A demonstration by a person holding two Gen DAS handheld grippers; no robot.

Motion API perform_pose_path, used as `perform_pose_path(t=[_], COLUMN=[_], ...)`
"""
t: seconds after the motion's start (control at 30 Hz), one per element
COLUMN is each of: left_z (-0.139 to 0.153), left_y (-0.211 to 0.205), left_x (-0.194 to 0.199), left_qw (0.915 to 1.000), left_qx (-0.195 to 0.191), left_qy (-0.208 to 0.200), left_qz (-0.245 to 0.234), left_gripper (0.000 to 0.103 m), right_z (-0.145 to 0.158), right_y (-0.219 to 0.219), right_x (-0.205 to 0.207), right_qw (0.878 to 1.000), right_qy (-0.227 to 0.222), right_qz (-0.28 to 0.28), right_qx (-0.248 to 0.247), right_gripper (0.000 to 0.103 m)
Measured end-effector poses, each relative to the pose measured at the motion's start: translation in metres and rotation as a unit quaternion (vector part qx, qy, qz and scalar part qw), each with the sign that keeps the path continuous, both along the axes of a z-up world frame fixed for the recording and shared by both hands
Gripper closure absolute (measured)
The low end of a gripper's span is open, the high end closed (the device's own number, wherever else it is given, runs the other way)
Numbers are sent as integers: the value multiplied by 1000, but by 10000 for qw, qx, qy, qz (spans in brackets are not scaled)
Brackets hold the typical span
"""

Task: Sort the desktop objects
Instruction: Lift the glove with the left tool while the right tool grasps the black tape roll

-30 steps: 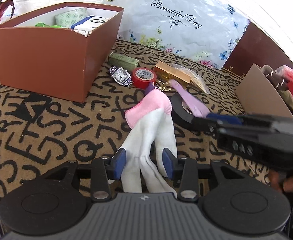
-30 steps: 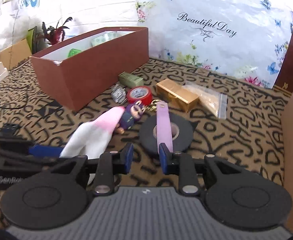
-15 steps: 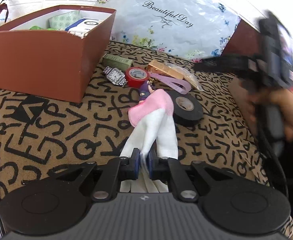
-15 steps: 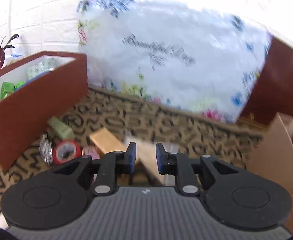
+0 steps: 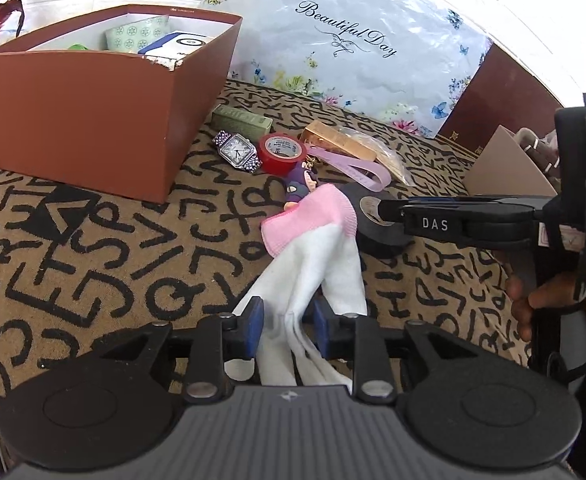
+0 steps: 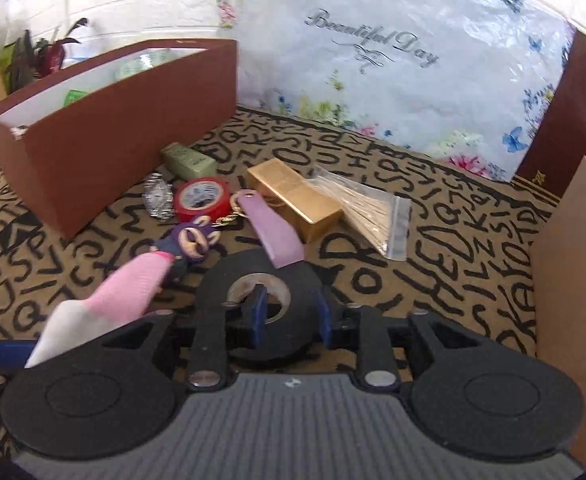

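left tongs (image 5: 285,330) sit low over the tabletop (image 5: 93,264), jaws opening, and the white sock (image 5: 309,276) runs straight up between the blue pads (image 5: 251,330). the cloth fills the gap loosely, no squeeze showing. its pink cuff (image 5: 309,216) lies ahead of the tips, against the purple keychain (image 5: 299,186).

right tongs (image 6: 289,316) are over the black tape (image 6: 261,280), jaws opening too: one pad (image 6: 259,314) dips into the roll's hole, the other stands outside its right rim, so the ring's wall is between them, not pinched as far as can be seen. a lilac strap (image 6: 273,230) drapes onto the roll's far edge.

beyond both tips: red tape (image 5: 281,152), watch (image 5: 237,152), gold box (image 6: 297,196), clear bag (image 6: 369,212). the brown box (image 5: 93,112) stands far left of the left tongs.
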State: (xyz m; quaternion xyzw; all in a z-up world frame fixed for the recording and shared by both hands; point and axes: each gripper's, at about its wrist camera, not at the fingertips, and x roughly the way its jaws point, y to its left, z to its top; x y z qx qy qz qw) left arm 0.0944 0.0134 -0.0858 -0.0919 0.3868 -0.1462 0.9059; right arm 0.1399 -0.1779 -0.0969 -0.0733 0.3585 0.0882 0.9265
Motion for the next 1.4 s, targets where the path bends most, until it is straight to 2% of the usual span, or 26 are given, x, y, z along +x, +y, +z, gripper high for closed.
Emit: perform_pose_path(t=[0.07, 0.1, 0.13, 0.17, 0.27, 0.37, 0.57, 0.67, 0.73, 0.77, 0.8, 0.83, 0.87, 0.97, 1.13, 1.2, 1.27, 1.33, 1.37, 1.4], left_z=[-1, -1, -2, -3, -3, 0, 16, 18, 16, 15, 14, 14, 14, 16, 18, 19, 16, 9, 5, 0], left_y=[-4, -5, -7, -7, -4, 4, 2, -5, -10, -12, -13, -14, -14, -13, -10, -13, -23, -29, -28, -25], left_x=[3, 4, 6, 7, 7, 2, -22, -23, -22, -21, -20, -19, -20, -21, -22, -20, -14, -7, -3, 0], left_qw=[10000, 10000, 10000, 10000, 10000, 9999, 9992, 9990, 9991, 9991, 9992, 9993, 9993, 9992, 9985, 9968, 9967, 9978, 9982, 9982], left_qx=[18, 32, 47, 43, 77, -118, -146, -70, -1, -3, -19, -30, -14, 24, -191, -345, -198, -50, -92, -176], left_qy=[-16, -32, -39, -39, 31, 99, -85, -137, -145, -138, -97, -71, -75, -122, -127, -188, -169, -62, 22, 135], left_qz=[-28, -34, -27, -30, -33, 7, -371, -431, -388, -394, -388, -375, -376, -390, -491, -695, -767, -651, -597, -550], left_gripper=[68, 67, 67, 69, 96, 99, 100, 98, 95, 91, 79, 72, 62, 53, 50, 42, 36, 39, 41, 50], right_z=[-5, -8, -11, -13, -10, -1, 8, 3, -2, -1, -1, 1, 2, 2, 1, 2, 1, 0, -1, -1], right_y=[-2, -2, -3, -4, -3, -8, -18, -18, -17, -19, -19, -20, -20, -21, -21, -20, -20, -21, -21, -21], right_x=[9, 13, 19, 22, 14, -3, -54, -69, -74, -76, -77, -78, -79, -81, -82, -83, -82, -82, -82, -81], right_qw=[9999, 9999, 9997, 9994, 9996, 9992, 9960, 9958, 9966, 9964, 9962, 9963, 9968, 9971, 9971, 9970, 9970, 9969, 9969, 9968], right_qy=[110, 143, 205, 270, 245, 308, 573, 655, 629, 601, 611, 597, 558, 524, 521, 521, 524, 539, 538, 541], right_qz=[-33, -65, -88, -107, -76, 66, 342, 305, 224, 193, 160, 155, 163, 168, 186, 206, 219, 192, 157, 157], right_qx=[-24, 2, 68, 177, 112, 228, 598, 569, 488, 558, 601, 592, 548, 524, 524, 530, 527, 546, 549, 568], right_gripper=[62, 62, 63, 70, 76, 77, 77, 76, 76, 76, 76, 76, 76, 76, 76, 76, 75, 75, 74, 71])
